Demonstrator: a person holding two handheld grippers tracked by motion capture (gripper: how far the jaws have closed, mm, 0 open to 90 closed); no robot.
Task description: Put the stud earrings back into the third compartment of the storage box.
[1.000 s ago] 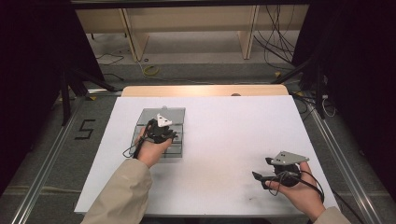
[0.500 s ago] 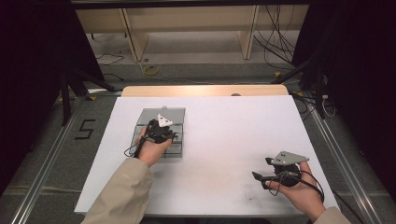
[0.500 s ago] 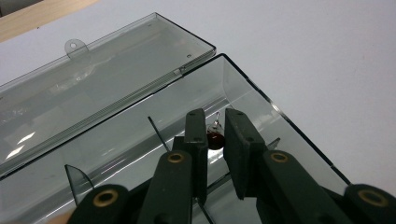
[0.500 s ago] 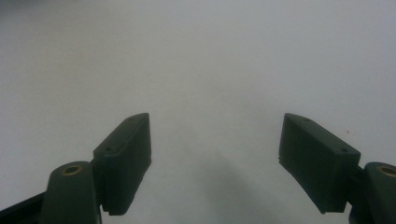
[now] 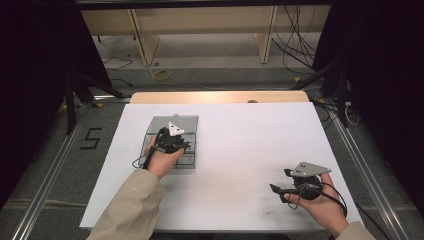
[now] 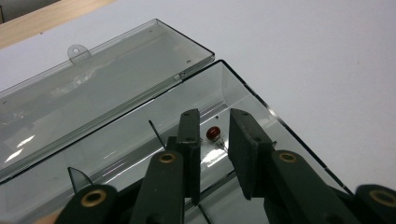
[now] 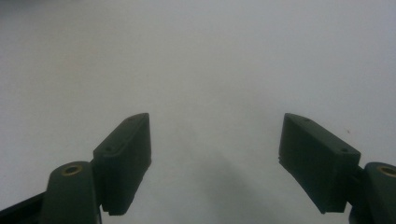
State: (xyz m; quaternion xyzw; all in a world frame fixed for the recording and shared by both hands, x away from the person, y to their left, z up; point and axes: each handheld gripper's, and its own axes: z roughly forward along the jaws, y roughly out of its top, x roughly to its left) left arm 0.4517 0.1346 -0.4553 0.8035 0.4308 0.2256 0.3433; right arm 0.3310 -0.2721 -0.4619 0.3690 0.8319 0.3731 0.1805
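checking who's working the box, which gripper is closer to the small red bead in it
Left. The left gripper hangs over the open clear box, its jaws just opening, the red bead in the gap. The right gripper rests far off on the white table.

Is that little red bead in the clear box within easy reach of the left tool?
Probably yes: the lid lies open, and the left tool already hangs inside the clear box, its slightly parted jaws just short of the red bead.

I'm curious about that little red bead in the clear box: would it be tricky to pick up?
Probably. The bead looks round and glossy, so it may roll or slip on the smooth floor of the box. It seems tiny beside the left gripper, whose jaws have just been opening with the bead lying loose beyond them, so it is likely very light and easily flicked away.
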